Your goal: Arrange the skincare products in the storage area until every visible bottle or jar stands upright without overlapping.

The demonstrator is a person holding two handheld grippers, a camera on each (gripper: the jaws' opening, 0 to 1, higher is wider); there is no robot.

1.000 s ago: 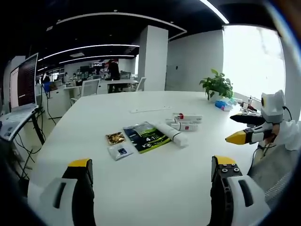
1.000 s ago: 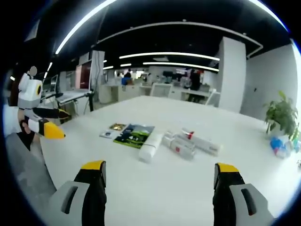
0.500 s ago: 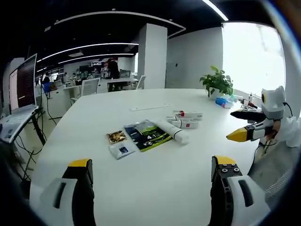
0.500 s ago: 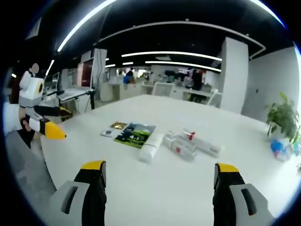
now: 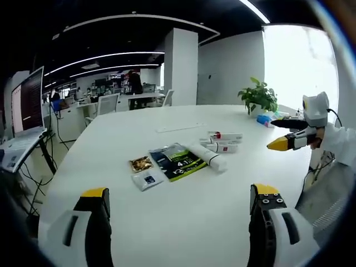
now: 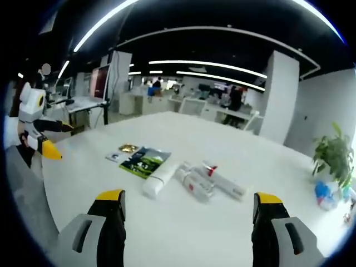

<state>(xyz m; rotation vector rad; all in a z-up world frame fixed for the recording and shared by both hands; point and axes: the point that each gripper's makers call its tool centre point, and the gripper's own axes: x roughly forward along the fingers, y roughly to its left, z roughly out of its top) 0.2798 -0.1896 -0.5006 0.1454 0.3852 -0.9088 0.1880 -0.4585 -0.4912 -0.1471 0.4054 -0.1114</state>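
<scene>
We hold the left gripper (image 5: 177, 222) and the right gripper (image 6: 189, 225) low over the white table (image 5: 183, 233), both with jaws spread wide and gripping nothing. Well ahead of both, a white tube (image 5: 206, 156) lies flat, its long axis slanting away from us. Just beside it lie smaller tubes (image 5: 222, 142), perhaps three, and a dark sachet (image 5: 177, 162).

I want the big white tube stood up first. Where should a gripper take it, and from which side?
Probably grip the large white tube across its round body, near the middle, coming down from above with the right gripper. It lies flat on the table, its near side free, smaller tubes beside it.
</scene>
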